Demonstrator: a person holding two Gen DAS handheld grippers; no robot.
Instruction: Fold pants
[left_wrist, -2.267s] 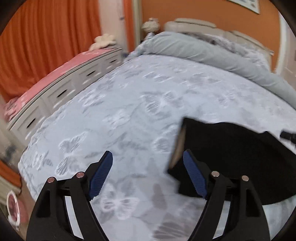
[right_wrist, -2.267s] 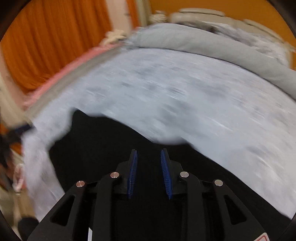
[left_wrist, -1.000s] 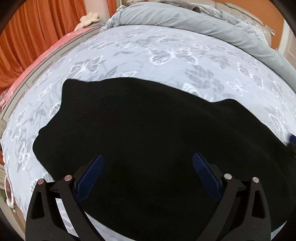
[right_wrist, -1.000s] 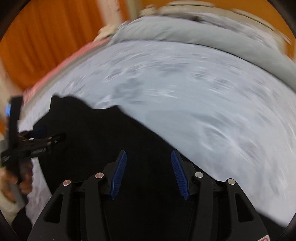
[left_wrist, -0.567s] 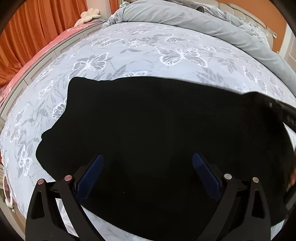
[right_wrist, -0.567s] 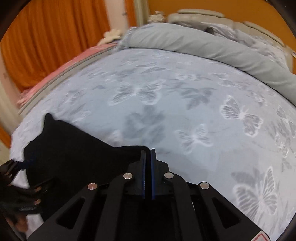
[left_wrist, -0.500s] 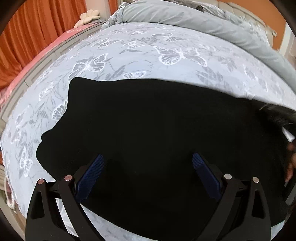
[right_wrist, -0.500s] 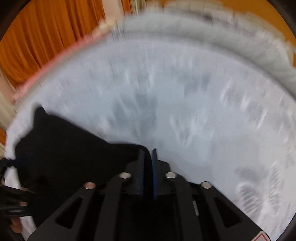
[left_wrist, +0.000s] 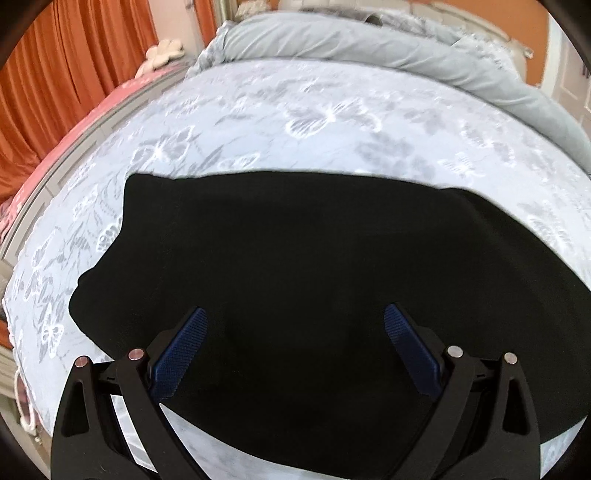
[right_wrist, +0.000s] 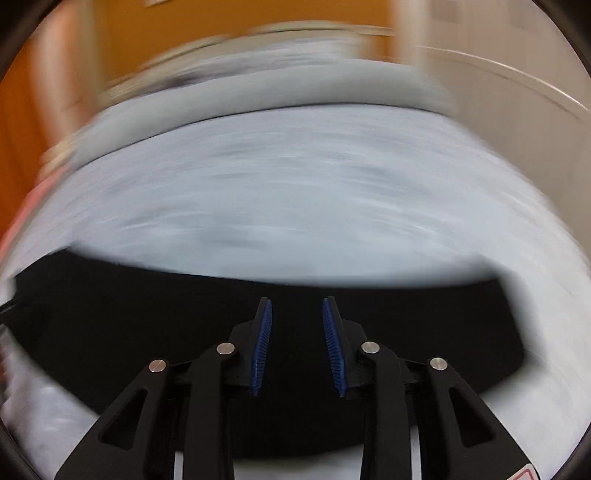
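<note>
The black pants (left_wrist: 314, 266) lie in a compact, seemingly folded heap on the near part of the butterfly-print bed (left_wrist: 332, 122), the left tool (left_wrist: 295, 336) wide and empty, the right tool (right_wrist: 297, 328) just reopened narrowly, gripping nothing, so little beyond tidying seems left.

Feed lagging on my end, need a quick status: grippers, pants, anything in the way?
Left gripper wide open above black pants. Right gripper just reopened, nothing between its pads. Pants flat on butterfly bedspread. No obstruction seen.
</note>
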